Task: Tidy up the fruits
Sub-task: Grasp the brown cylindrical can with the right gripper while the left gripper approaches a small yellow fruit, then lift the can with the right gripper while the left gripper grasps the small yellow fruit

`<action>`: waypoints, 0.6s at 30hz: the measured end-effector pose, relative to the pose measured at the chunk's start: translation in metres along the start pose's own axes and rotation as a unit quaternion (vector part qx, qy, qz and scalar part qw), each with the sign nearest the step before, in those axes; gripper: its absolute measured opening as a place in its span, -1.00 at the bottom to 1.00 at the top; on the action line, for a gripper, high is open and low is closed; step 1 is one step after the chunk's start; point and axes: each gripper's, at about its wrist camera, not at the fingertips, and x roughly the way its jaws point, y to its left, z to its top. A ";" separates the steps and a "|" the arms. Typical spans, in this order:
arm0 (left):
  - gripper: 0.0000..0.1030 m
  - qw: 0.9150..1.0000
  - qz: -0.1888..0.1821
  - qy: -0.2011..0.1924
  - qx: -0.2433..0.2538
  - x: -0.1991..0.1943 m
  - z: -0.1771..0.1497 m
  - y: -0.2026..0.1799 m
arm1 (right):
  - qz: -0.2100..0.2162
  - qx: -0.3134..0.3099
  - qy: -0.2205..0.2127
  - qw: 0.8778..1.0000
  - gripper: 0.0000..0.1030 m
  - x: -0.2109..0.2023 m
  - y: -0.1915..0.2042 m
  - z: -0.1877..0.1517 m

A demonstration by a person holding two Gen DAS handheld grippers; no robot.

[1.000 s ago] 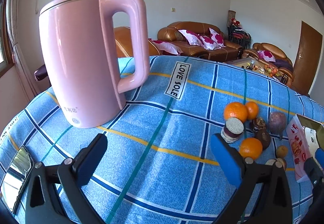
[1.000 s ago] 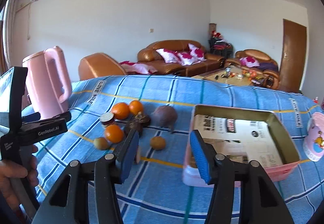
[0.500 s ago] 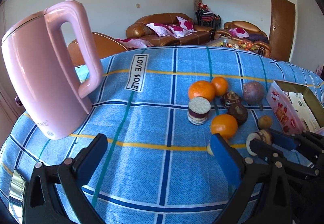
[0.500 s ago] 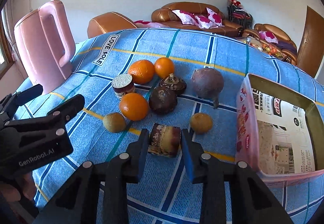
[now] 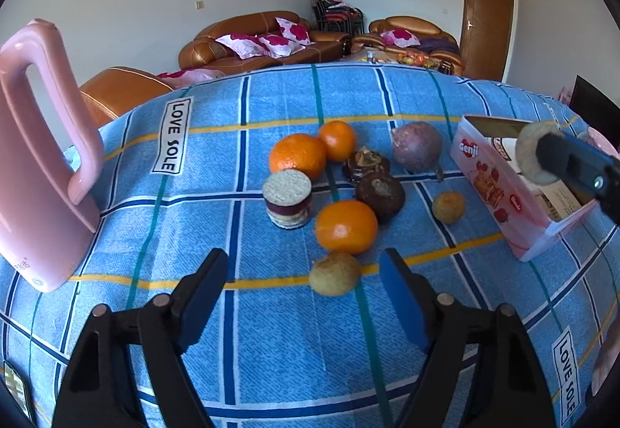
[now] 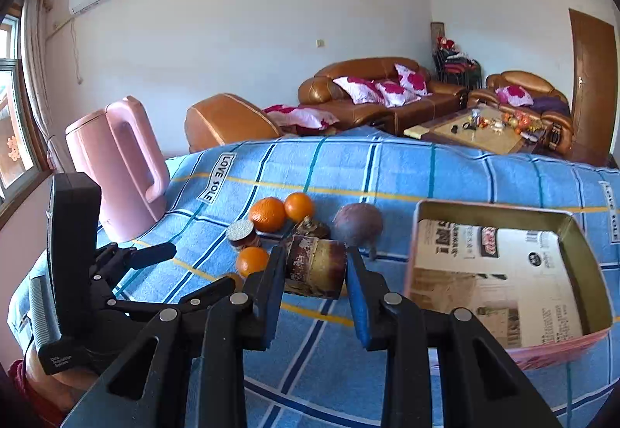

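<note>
R gripper clamping cane chunk, lifted off cloth, axis crosswise | I'm reading tin just right of it, so right is nearer | L gripper gaping, idling behind small fruit

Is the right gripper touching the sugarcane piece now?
Touching. In the right wrist view, both fingers of the right gripper press the ends of the sugarcane piece, which is lifted above the cloth.
</note>
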 end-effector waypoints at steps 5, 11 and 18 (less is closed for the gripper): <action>0.23 0.999 -0.004 0.049 0.010 0.020 0.001 -0.008 | -0.019 0.011 -0.016 1.000 -0.36 -0.009 -0.021 0.006; 0.04 0.998 -0.030 0.051 -0.003 0.022 0.004 -0.007 | -0.035 0.030 -0.023 0.999 -0.36 -0.016 -0.045 0.008; -0.40 0.998 -0.029 0.042 -0.024 0.017 0.005 0.001 | -0.044 0.043 -0.015 0.998 -0.36 -0.010 -0.054 0.005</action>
